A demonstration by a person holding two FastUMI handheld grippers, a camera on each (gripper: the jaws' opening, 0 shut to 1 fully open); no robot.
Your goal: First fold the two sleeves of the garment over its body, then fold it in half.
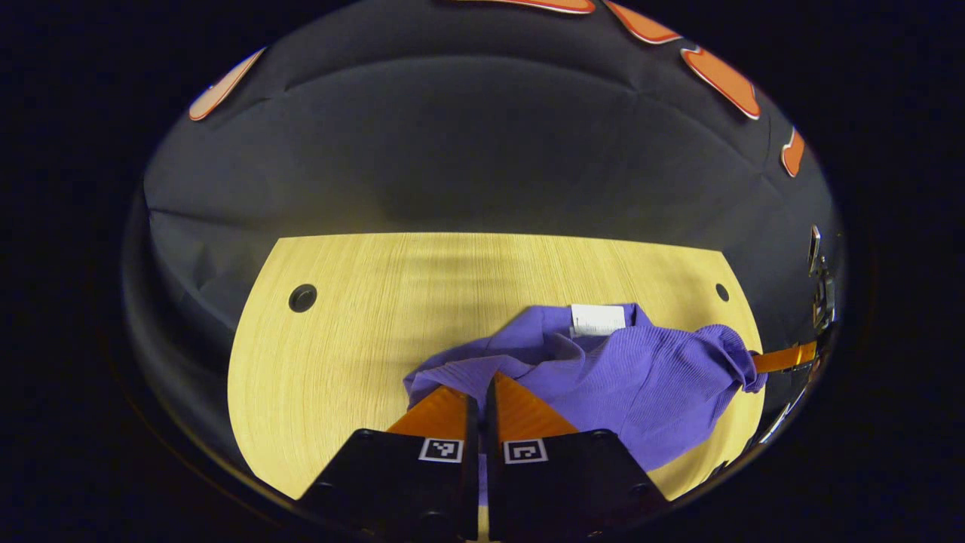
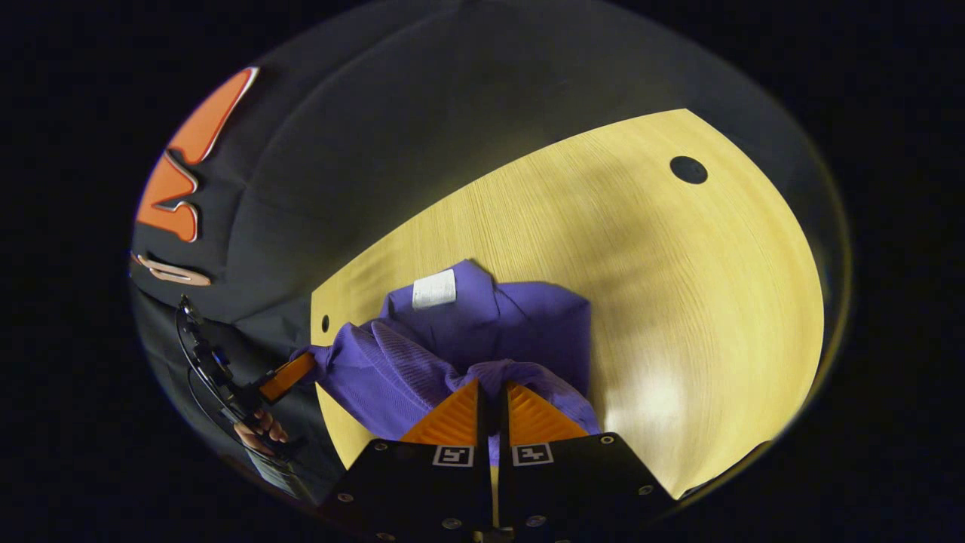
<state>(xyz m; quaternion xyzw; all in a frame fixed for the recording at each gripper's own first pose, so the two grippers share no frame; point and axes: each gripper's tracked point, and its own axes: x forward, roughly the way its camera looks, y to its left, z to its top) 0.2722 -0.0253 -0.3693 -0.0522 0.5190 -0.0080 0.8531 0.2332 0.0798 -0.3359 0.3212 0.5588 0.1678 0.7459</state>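
Note:
A purple ribbed garment (image 1: 641, 377) lies bunched on the wooden table (image 1: 362, 339), its white label (image 1: 598, 319) facing up near the far edge. My left gripper (image 1: 482, 379) is shut on a fold of the garment's near edge. In the right gripper view the garment (image 2: 490, 324) and its label (image 2: 435, 289) sit just ahead, and my right gripper (image 2: 494, 386) is shut on another gathered part of the cloth. Each view also shows the other gripper farther off, pinching the cloth: the right one (image 1: 784, 357), and the left one (image 2: 286, 377) with a hand (image 2: 260, 431) behind it.
The table has a round cable hole (image 1: 302, 298) at the far left and a smaller hole (image 1: 722, 292) at the far right. Bare wood (image 2: 678, 302) spreads wide beside the garment. Black cloth walls stand close behind the table's far edge.

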